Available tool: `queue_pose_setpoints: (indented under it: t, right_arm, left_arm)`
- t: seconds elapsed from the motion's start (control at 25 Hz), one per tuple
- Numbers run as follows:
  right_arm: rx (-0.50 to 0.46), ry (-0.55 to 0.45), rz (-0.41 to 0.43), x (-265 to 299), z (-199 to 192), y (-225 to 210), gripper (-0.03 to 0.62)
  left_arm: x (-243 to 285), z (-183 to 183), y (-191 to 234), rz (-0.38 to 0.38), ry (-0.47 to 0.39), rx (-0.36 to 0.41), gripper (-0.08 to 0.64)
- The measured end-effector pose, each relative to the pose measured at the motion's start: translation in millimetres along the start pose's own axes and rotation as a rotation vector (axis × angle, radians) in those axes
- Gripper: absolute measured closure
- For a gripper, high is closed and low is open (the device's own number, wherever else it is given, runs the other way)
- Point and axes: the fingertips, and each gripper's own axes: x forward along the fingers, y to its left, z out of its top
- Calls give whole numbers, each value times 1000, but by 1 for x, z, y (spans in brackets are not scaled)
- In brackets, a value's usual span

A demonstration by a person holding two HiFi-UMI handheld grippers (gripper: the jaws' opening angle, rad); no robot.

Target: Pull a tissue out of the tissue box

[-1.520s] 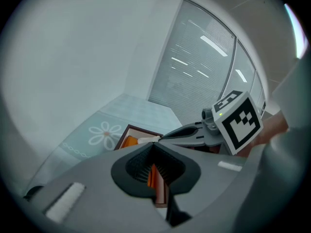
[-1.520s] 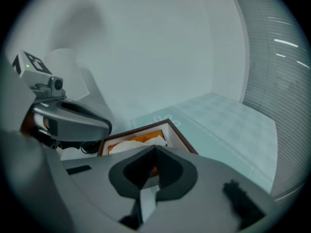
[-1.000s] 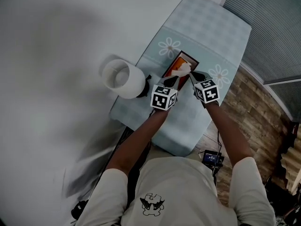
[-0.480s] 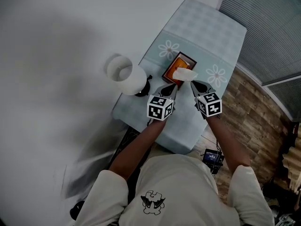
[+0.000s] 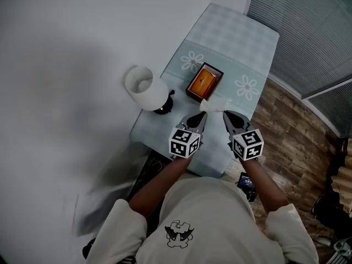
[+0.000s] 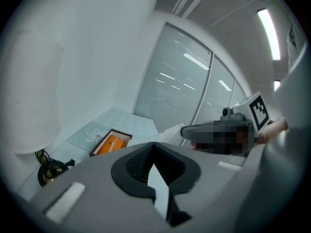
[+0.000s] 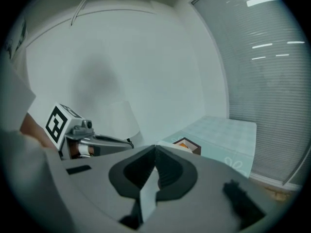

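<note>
The orange tissue box (image 5: 203,82) with a dark rim lies on the pale blue flowered table (image 5: 231,37). A white tissue (image 5: 215,104) hangs in the air nearer to me than the box, clear of its opening. My left gripper (image 5: 201,115) is shut on the tissue's left end and my right gripper (image 5: 225,114) on its right end. In the left gripper view a white sliver of tissue (image 6: 158,181) shows between the closed jaws, with the box (image 6: 111,143) beyond. The right gripper view also has a white strip of tissue (image 7: 147,191) pinched in the jaws, and the box (image 7: 186,145) lies ahead.
A white-shaded lamp (image 5: 144,86) on a dark base stands at the table's left edge, beside the box. A white wall runs along the left, and window blinds (image 5: 308,32) are at the right. Wooden floor (image 5: 291,131) shows past the table's right edge.
Both grippers have drawn back toward me and risen. The tissue has come away from the box opening and now hangs between them, free of the box.
</note>
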Motion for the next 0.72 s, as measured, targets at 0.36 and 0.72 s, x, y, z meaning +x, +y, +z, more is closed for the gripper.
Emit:
queue_pose_setpoints:
  t: [0.36, 0.72]
  right_arm:
    - [83, -58, -35, -64, -22, 46, 578]
    - [79, -72, -62, -82, -33, 48, 578]
  left_arm:
    - [-53, -29, -28, -7, -49, 22, 555]
    - [-56, -26, -54, -46, -78, 0, 555]
